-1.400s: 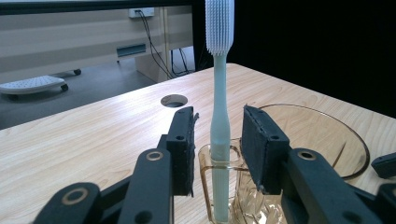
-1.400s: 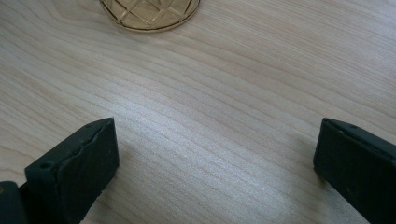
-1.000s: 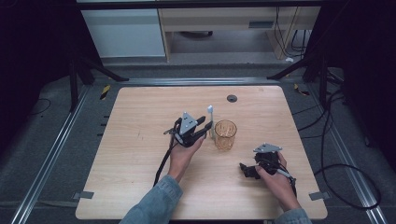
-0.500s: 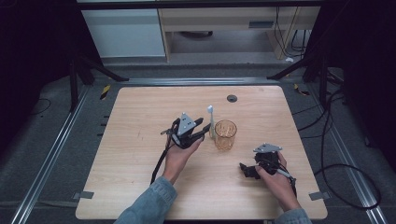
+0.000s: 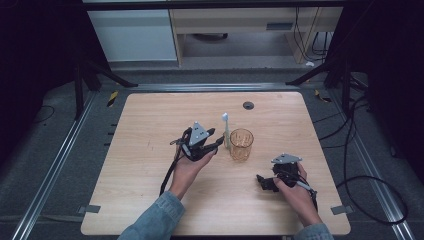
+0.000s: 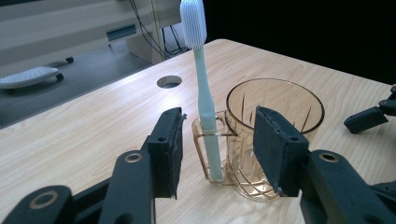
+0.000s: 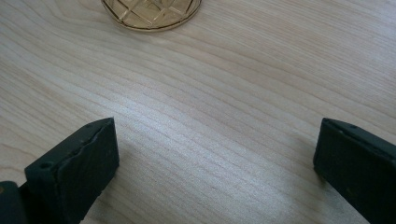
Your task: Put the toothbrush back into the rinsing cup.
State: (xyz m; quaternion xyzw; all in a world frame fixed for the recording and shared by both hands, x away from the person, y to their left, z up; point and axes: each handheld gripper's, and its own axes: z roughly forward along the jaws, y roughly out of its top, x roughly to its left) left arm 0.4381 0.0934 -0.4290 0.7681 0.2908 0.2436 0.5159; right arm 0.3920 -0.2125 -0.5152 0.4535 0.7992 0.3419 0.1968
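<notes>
An amber glass cup (image 5: 241, 145) stands near the middle of the wooden table (image 5: 150, 130). A pale toothbrush (image 5: 226, 129) stands upright against its left side. In the left gripper view the toothbrush (image 6: 205, 93) sits in the handle loop of the cup (image 6: 275, 107), bristles up. My left gripper (image 5: 217, 142) is open just left of the cup. Its jaws flank the toothbrush handle without touching it (image 6: 217, 140). My right gripper (image 5: 261, 181) rests low on the table, right of and nearer than the cup. It is open (image 7: 215, 154) over bare wood, with the cup's base (image 7: 152, 14) ahead.
A round cable hole (image 5: 248, 105) lies in the tabletop behind the cup. The right gripper's jaw tip (image 6: 371, 116) shows at the far right in the left gripper view. Cabinets stand beyond the table's far edge and cables (image 5: 360, 150) trail on the floor at the right.
My left gripper has eased slightly back to the left from the cup. The toothbrush, the cup and my right gripper have stayed where they were.
</notes>
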